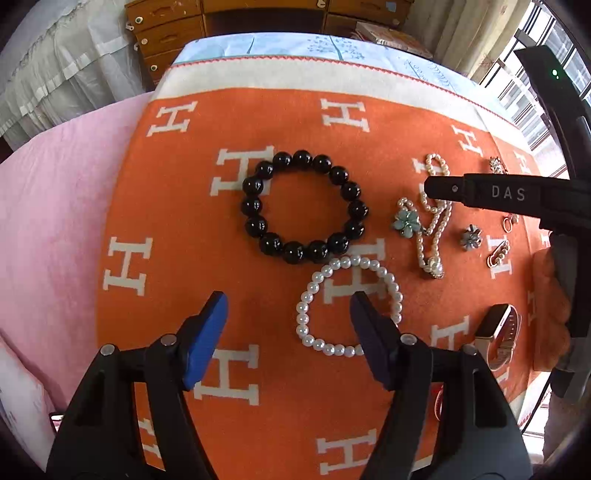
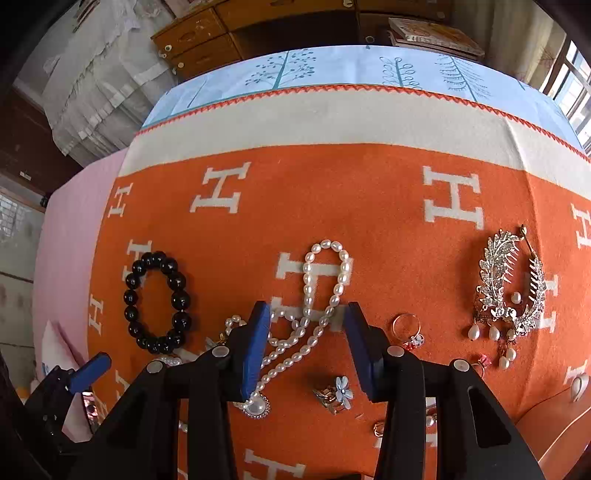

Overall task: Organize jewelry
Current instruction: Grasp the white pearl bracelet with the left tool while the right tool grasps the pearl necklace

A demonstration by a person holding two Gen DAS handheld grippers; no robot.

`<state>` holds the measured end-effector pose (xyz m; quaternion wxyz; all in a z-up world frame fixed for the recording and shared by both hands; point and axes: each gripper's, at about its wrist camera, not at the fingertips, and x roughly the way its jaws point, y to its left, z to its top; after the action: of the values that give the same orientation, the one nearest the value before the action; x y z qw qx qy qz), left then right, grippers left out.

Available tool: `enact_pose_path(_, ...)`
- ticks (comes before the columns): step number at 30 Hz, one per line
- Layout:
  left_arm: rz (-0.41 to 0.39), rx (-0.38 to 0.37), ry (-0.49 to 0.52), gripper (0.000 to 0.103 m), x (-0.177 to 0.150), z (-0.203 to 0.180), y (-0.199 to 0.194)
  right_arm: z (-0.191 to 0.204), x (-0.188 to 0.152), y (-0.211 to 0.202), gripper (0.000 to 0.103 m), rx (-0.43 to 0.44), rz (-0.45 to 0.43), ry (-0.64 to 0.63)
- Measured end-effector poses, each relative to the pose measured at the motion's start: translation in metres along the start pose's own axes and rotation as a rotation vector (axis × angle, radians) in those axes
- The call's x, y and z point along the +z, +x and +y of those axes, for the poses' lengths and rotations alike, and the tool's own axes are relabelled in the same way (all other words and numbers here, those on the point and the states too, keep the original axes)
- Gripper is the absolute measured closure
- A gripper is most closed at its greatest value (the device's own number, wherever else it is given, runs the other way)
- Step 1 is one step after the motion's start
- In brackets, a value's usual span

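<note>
Jewelry lies on an orange blanket [image 1: 184, 206] with white H letters. A black bead bracelet [image 1: 304, 206] lies at the centre, a round white pearl bracelet [image 1: 349, 305] just below it. My left gripper [image 1: 288, 310] is open and empty, its right finger over the pearl bracelet's ring. A long pearl necklace [image 1: 432, 218] with a pendant lies to the right. My right gripper [image 2: 306, 328] is open and empty above that necklace [image 2: 314, 314], its fingers on either side of the strands. The black bracelet [image 2: 157, 301] shows at left.
A green flower brooch [image 1: 406, 221], a dark flower clip [image 1: 471, 238], small rings [image 1: 498, 253] and a watch [image 1: 498, 339] lie right. In the right wrist view: a crystal hair comb [image 2: 509, 288], a ring [image 2: 408, 330], a blue flower clip [image 2: 336, 395]. Wooden drawers [image 1: 166, 33] stand behind.
</note>
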<state>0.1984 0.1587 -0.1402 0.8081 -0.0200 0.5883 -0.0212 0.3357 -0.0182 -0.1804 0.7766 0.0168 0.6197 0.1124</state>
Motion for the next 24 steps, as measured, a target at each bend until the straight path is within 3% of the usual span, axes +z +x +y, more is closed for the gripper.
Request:
enact_pose_path(4,0.035,0.013,0.015,0.037,-0.002,-0.004,0.009,0.015,-0.004,0.000,0.066,-0.055,0.008,-0.068)
enact_pose_path(6,0.058,0.020,0.018,0.037,-0.004,-0.006,0.014,0.015,-0.002,0.001,0.078,-0.045,0.017,-0.073)
enact_pose_path(7,0.071,0.027,0.022,0.038,-0.006,-0.007,0.018,0.015,-0.001,0.003,0.092,-0.044,0.030,-0.072)
enact_pose_path(9,0.051,0.034,0.040,0.042,-0.007,-0.011,0.014,0.012,0.000,0.002,0.094,-0.042,0.034,-0.073)
enact_pose_path(12,0.039,0.029,0.042,0.066,-0.007,-0.014,0.009,0.004,-0.003,-0.006,0.097,0.007,0.030,-0.045)
enact_pose_path(13,0.035,0.031,0.048,0.086,-0.007,-0.016,0.007,-0.001,-0.006,-0.010,0.098,0.028,0.022,-0.037)
enact_pose_path(14,0.043,0.034,0.050,0.097,-0.007,-0.018,0.005,-0.004,-0.007,-0.013,0.098,0.051,0.018,-0.027)
enact_pose_path(19,0.021,0.067,0.043,0.098,-0.010,-0.024,0.001,-0.015,-0.016,-0.046,0.098,0.138,-0.069,0.007)
enact_pose_path(24,-0.062,0.063,0.021,0.098,-0.008,-0.029,-0.021,-0.024,-0.029,-0.099,0.098,0.216,-0.167,0.021)
